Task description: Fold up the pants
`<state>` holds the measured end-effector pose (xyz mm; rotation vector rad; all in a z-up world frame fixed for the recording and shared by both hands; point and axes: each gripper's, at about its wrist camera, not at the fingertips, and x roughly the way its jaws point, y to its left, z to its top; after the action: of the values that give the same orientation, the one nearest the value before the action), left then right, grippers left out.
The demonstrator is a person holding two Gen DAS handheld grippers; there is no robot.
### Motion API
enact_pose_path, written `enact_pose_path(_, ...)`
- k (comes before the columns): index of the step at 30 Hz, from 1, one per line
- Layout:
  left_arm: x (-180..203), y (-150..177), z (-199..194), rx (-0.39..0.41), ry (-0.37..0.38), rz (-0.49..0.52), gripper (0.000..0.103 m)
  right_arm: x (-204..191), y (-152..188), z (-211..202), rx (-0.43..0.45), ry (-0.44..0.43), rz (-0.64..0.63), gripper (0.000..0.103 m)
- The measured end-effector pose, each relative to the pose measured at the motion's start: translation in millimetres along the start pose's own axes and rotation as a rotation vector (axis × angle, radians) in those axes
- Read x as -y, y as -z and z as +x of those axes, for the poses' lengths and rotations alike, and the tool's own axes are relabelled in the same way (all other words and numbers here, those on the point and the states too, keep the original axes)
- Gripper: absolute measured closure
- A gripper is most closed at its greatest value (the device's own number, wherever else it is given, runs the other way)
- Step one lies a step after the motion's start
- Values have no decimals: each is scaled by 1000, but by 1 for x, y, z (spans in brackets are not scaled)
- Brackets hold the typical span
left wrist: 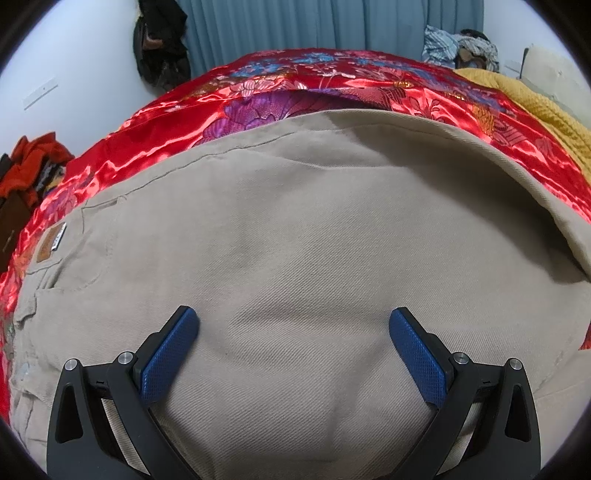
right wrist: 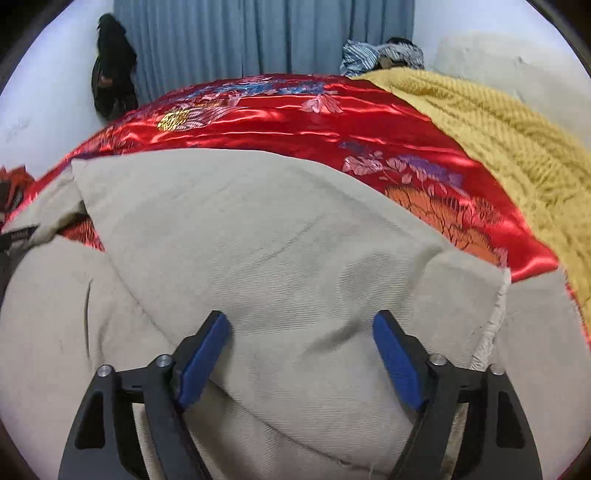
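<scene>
- Pants (left wrist: 303, 229): beige twill, lay spread on a red satin bedspread (left wrist: 332, 85) with a flower pattern, on the bed.
- Left wrist view: the waist end sat at the left, with a brown leather patch (left wrist: 50, 243) and a pocket seam beside it. A fold edge curved across the top right, with the red cloth showing beyond it.
- Left gripper (left wrist: 294, 321): fingers (left wrist: 170, 354) stood wide apart, blue pads facing in. Nothing was pinched between them. It hung just over the flat cloth; contact couldn't be told.
- Right wrist view: one leg (right wrist: 258, 236) lay folded over the rest of the pants, diagonal from upper left to lower right. Its frayed hem (right wrist: 495, 314) was at the right edge. A small patch of red showed in a gap at the left, under the folded layer.
- Right gripper (right wrist: 301, 325): fingers (right wrist: 201, 358) were spread wide, with only loose cloth under the gap and no grip on it. The view was a bit blurred.
- Yellow knit blanket (right wrist: 498, 140) lay on the right side of the bed, beside the bedspread and apart from the pants.
- Background: blue curtain (right wrist: 258, 33), a dark bag (right wrist: 112, 70) hanging on the white wall, and a heap of striped clothes (right wrist: 380, 53) at the far edge of the bed.
</scene>
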<state>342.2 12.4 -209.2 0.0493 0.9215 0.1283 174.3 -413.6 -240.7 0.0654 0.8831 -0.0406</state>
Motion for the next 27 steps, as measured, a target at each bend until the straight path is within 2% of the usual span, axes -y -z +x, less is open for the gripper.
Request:
enact_pose_path(6, 0, 0, 0, 0, 0, 0, 0, 0, 3, -2, 29, 5, -5, 19)
enact_pose_path(27, 0, 0, 0, 0, 0, 0, 0, 5, 6, -5, 45, -34, 16, 18)
